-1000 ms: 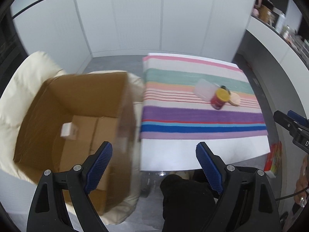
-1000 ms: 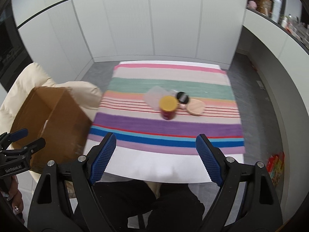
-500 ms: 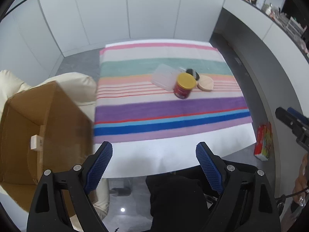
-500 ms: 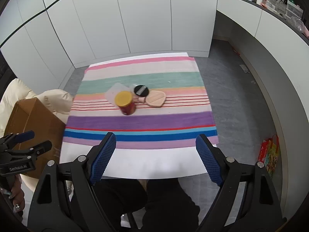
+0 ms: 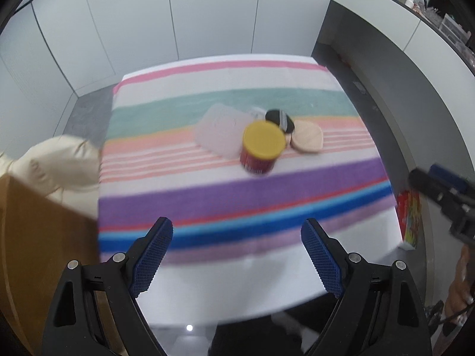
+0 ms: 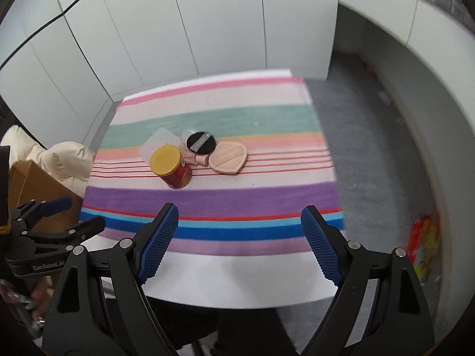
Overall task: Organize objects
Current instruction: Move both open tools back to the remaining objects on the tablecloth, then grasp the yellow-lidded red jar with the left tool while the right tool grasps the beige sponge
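Observation:
On the striped cloth [image 5: 237,195] [image 6: 213,201] a small cluster lies mid-table: a red jar with a yellow lid [image 5: 261,146] [image 6: 170,166], a clear plastic box [image 5: 221,133] [image 6: 158,145] behind it, a black round puff [image 5: 279,120] [image 6: 200,142] and a beige heart-shaped puff [image 5: 307,136] [image 6: 228,157]. My left gripper [image 5: 237,237] hangs open above the table's near edge, nothing between its blue pads. My right gripper [image 6: 239,224] is likewise open and empty, well short of the jar. Each gripper shows at the edge of the other's view.
A brown cardboard box [image 5: 38,237] [image 6: 35,190] rests on a cream cushion [image 5: 59,163] [image 6: 59,160] left of the table. A colourful packet [image 5: 411,219] [image 6: 424,246] lies on the grey floor at the right. White cupboards stand behind; a counter runs along the right.
Both grippers have swung from over the cardboard box toward the table and sunk lower; the jar cluster now sits larger and more central. Jaws stayed open throughout.

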